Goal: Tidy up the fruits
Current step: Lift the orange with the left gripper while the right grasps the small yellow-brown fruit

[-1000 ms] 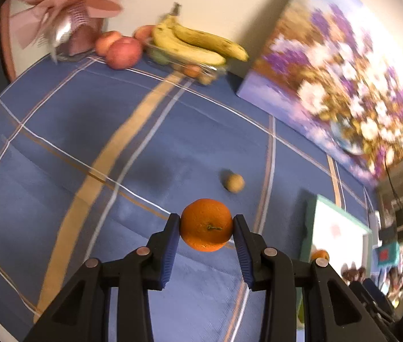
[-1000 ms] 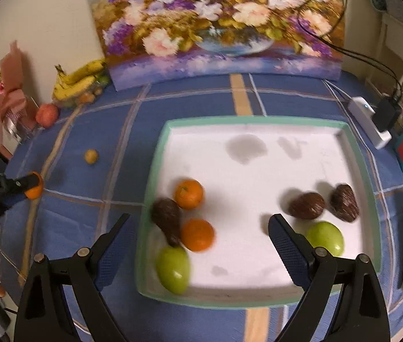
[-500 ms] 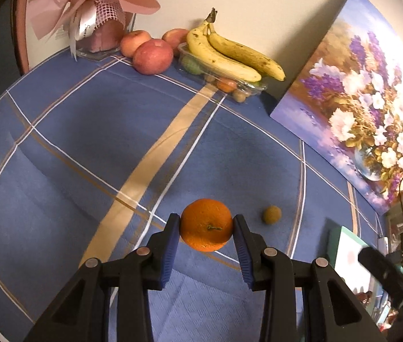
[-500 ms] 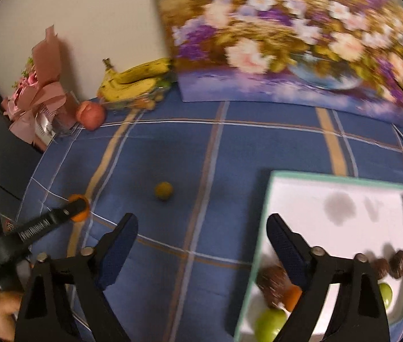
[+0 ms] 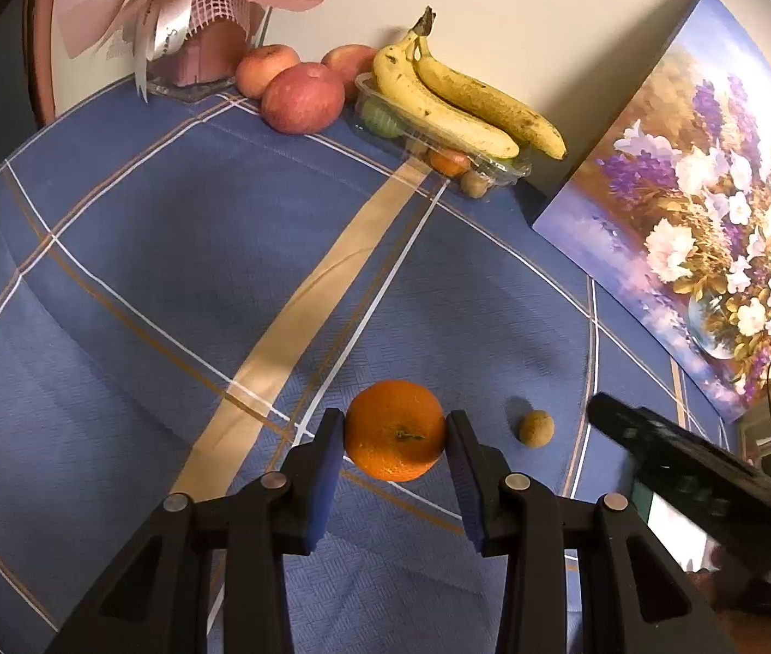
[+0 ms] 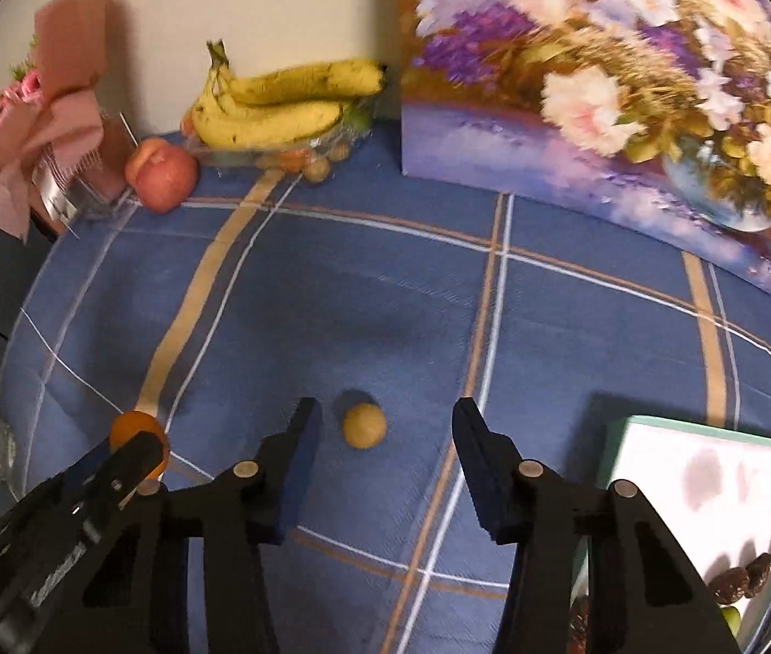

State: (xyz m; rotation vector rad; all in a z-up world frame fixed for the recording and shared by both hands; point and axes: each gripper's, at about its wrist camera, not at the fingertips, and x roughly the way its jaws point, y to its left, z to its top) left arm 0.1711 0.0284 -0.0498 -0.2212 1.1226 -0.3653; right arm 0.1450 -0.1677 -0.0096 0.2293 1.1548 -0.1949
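My left gripper [image 5: 393,447] is shut on an orange [image 5: 395,437] and holds it above the blue checked tablecloth; the orange also shows in the right wrist view [image 6: 134,428]. A small yellow-brown round fruit [image 6: 364,425] lies on the cloth between the fingers of my open right gripper [image 6: 385,436], slightly ahead of the tips; it also shows in the left wrist view [image 5: 536,428]. The white tray with a green rim [image 6: 712,485] is at the lower right and holds dark brown fruits [image 6: 742,577].
Against the back wall stand bananas [image 5: 462,98] on a clear plastic box of small fruits [image 5: 440,155], red apples [image 5: 302,98], a pink wrapped bouquet [image 5: 189,16] and a flower painting [image 6: 631,82]. The right gripper's arm [image 5: 696,468] shows right of the orange.
My right gripper swung left from over the tray to the small round fruit, still open. My left gripper still holds the orange and has turned left; the bananas and apples look nearer.
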